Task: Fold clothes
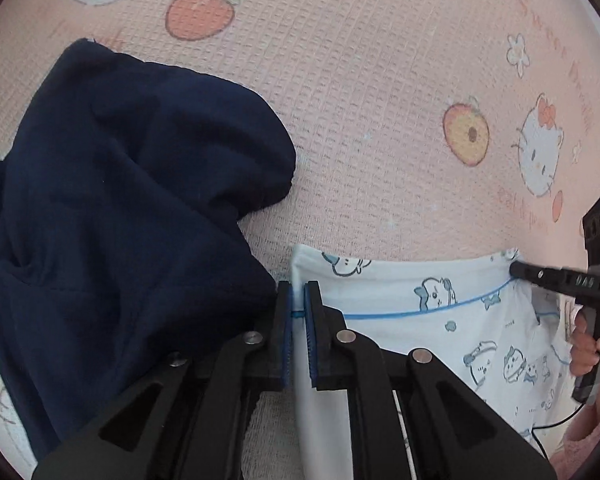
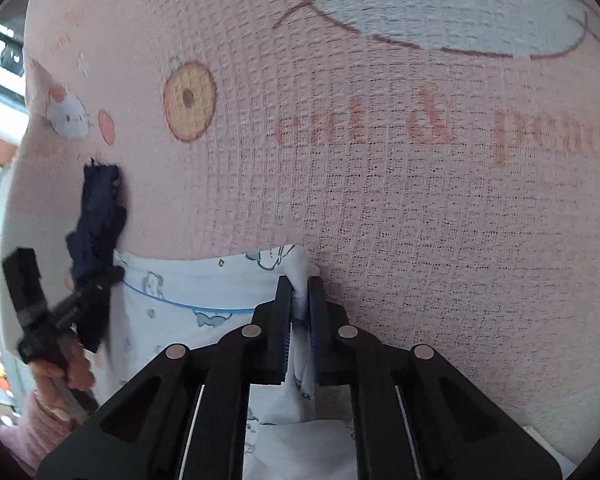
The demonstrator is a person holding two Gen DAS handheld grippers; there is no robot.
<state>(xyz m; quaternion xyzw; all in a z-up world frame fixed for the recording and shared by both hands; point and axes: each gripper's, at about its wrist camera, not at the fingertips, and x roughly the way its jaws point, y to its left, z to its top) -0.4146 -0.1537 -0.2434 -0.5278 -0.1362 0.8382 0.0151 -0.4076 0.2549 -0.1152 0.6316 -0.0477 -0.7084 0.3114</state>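
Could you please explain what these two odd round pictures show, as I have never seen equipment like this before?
A person holds a hand-held two-finger gripper in each hand; a wide-angle camera on each looks along its fingers. In the left camera's picture the left gripper is clamped on one corner of a white printed garment. In the right camera's picture the right gripper pinches the opposite corner. Each view also catches the other gripper at its edge. The garment lies on a pink cartoon-print blanket, beside a crumpled navy garment.
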